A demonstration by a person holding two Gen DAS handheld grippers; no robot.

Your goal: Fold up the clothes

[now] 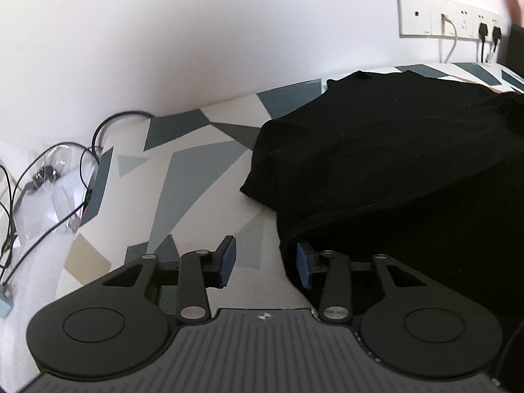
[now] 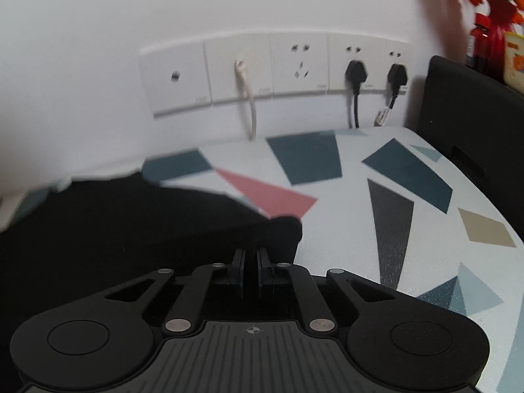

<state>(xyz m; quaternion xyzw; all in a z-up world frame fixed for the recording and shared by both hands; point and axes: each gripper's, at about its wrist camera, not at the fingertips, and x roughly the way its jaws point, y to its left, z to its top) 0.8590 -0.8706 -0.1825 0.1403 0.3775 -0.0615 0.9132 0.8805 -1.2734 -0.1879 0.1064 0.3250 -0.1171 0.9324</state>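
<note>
A black garment (image 1: 393,163) lies spread on a table with a white cover printed in coloured shapes (image 1: 203,170). My left gripper (image 1: 265,262) stands open at the garment's near left edge. Its left blue pad (image 1: 227,258) rests over bare cover, and its right pad (image 1: 303,265) sits tucked against the cloth's hem. In the right wrist view the garment (image 2: 131,222) fills the left side. There my right gripper (image 2: 251,258) is shut, its fingers pinched together on a bunched corner of the black cloth (image 2: 288,229).
Loose cables and clear plastic bags (image 1: 49,177) lie off the table's left end. A row of wall sockets (image 2: 271,68) with plugs and cords runs behind the table. A black box (image 2: 468,124) stands at the far right, with a red bottle (image 2: 484,42) beyond it.
</note>
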